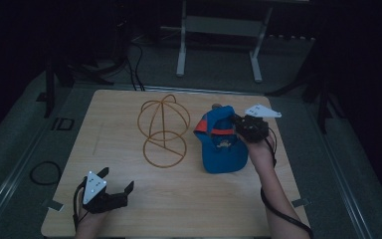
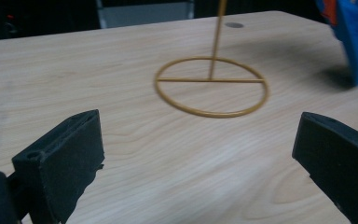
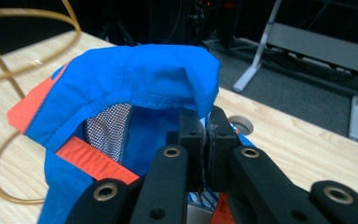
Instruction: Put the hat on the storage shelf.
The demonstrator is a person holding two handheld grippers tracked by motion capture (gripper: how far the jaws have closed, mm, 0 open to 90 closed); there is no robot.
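Observation:
A blue cap with orange trim [image 1: 222, 142] hangs lifted over the right half of the table, brim drooping toward the front. My right gripper [image 1: 239, 124] is shut on the cap's rim; in the right gripper view the black jaws pinch the blue fabric [image 3: 144, 79] together at my right gripper [image 3: 204, 140]. A gold wire hat stand [image 1: 163, 130] rises at the table's middle, just left of the cap; its round base [image 2: 210, 86] lies ahead of my left gripper [image 2: 196, 154]. My left gripper [image 1: 117, 181] rests open near the front left corner, holding nothing.
The wooden table [image 1: 129, 204] has a small round hole [image 3: 240, 125] near its far right edge. Cables [image 1: 45, 173] lie on the floor at the left. A grey metal frame [image 1: 219, 40] stands beyond the table.

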